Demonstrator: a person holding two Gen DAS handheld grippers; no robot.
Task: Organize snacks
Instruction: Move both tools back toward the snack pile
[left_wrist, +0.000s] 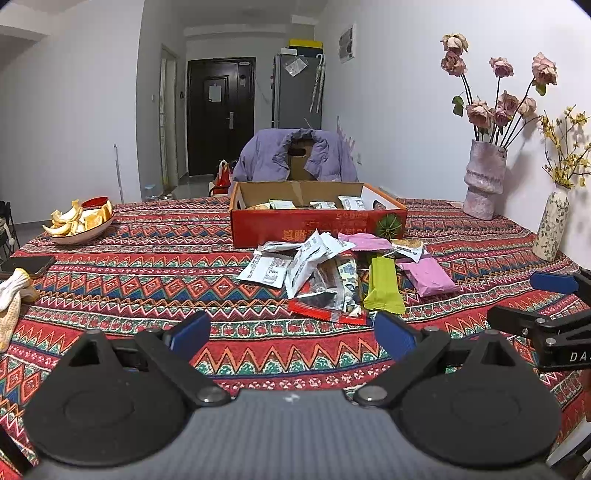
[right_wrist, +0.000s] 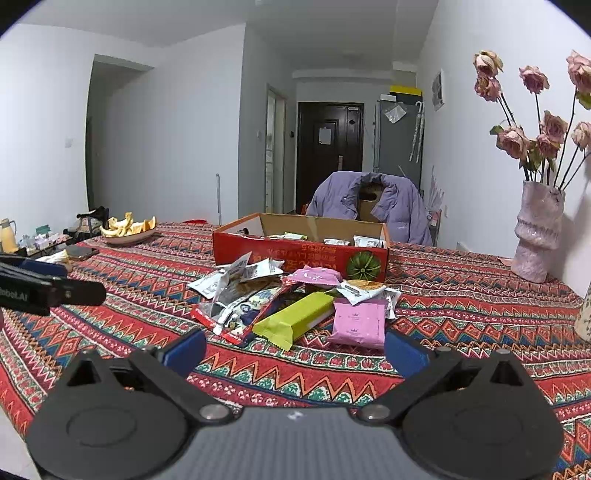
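Note:
A pile of snack packets (left_wrist: 321, 273) lies on the patterned tablecloth, just in front of an open red cardboard box (left_wrist: 317, 229) that holds several packets. A green pack (left_wrist: 382, 286) and a pink pack (left_wrist: 430, 277) lie at the pile's right. My left gripper (left_wrist: 291, 334) is open and empty, short of the pile's near edge. The right gripper (left_wrist: 535, 301) shows at the right edge. In the right wrist view my right gripper (right_wrist: 295, 350) is open and empty, close before the green pack (right_wrist: 295, 319) and pink pack (right_wrist: 358, 323), with the box (right_wrist: 295, 254) behind. The left gripper (right_wrist: 70, 280) is at the left.
A plate of orange peels (left_wrist: 79, 229), a phone (left_wrist: 27, 266) and a pale glove (left_wrist: 11, 295) lie at the left of the table. Two vases with flowers (left_wrist: 484, 177) (left_wrist: 552, 229) stand at the right by the wall. A chair draped with a purple jacket (left_wrist: 295, 155) is behind the box.

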